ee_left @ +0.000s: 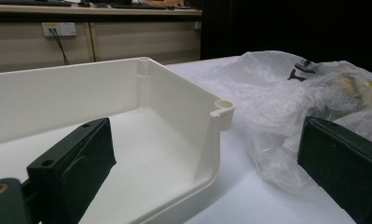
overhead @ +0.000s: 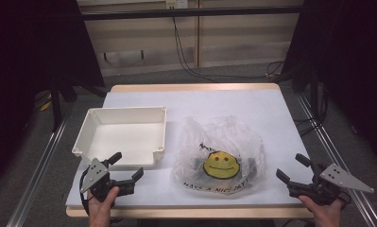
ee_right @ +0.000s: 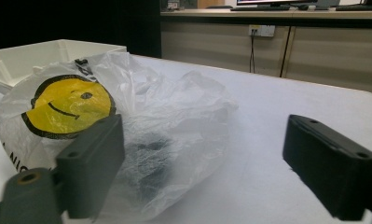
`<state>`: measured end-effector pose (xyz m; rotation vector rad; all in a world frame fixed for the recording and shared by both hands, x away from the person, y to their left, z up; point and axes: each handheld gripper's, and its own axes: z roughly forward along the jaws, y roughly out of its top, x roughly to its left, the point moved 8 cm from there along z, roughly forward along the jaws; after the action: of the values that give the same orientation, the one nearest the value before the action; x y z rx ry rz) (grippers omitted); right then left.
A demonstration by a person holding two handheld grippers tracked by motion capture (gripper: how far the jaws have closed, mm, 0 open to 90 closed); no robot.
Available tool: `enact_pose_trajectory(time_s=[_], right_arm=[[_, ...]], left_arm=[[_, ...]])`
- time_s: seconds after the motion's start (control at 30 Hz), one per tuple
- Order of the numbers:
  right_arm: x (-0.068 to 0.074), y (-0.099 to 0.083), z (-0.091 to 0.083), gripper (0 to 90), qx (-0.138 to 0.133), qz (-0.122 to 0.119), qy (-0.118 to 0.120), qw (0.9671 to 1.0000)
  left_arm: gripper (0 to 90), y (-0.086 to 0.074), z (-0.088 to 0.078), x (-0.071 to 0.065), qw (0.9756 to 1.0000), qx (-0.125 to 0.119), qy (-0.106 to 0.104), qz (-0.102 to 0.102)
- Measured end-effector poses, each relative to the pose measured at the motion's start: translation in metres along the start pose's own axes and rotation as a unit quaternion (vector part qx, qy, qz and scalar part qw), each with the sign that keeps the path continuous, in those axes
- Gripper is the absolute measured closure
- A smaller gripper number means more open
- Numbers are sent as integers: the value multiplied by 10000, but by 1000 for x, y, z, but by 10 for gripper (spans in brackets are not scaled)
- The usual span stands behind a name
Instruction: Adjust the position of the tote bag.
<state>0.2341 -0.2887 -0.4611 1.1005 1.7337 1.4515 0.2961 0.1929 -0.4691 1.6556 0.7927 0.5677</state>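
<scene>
From the high view, one clear plastic bag (overhead: pixel 219 158) with a yellow smiley lies on the white worktop (overhead: pixel 252 106), just right of one empty white bin (overhead: pixel 122 135). The left gripper (overhead: pixel 128 166) sits at the bin's near edge and the right gripper (overhead: pixel 291 168) just right of the bag; both have spread fingers holding nothing.

In the left gripper view, the bin (ee_left: pixel 141 112) lies ahead and the bag (ee_left: pixel 286 102) to the right.

In the right gripper view, the bag (ee_right: pixel 127 116) lies ahead-left, nearer the left finger (ee_right: pixel 93 163); the right hand seems best placed.
</scene>
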Motion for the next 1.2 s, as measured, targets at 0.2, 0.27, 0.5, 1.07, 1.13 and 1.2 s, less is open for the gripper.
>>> enact_pose_trajectory(time_s=[0.2,0.27,0.5,1.07,1.13,1.2], right_arm=[[8,5,2,206,70,-98,180,9998],[10,3,4,234,154,-63,253,9995],[13,1,12,335,416,0,556,9976],[19,12,54,441,1027,-86,1132,9882],[21,15,60,438,1123,-58,1240,9859],[24,19,65,442,1161,-56,1333,9842]], left_arm=[[37,-2,2,-3,9999,111,5,-7],[39,-2,2,-2,9999,159,32,21],[44,-3,4,3,9997,217,32,-92],[49,2,15,8,9987,152,-177,-449],[51,1,15,11,9988,142,-108,-448],[51,-3,13,15,9987,207,-109,-460]])
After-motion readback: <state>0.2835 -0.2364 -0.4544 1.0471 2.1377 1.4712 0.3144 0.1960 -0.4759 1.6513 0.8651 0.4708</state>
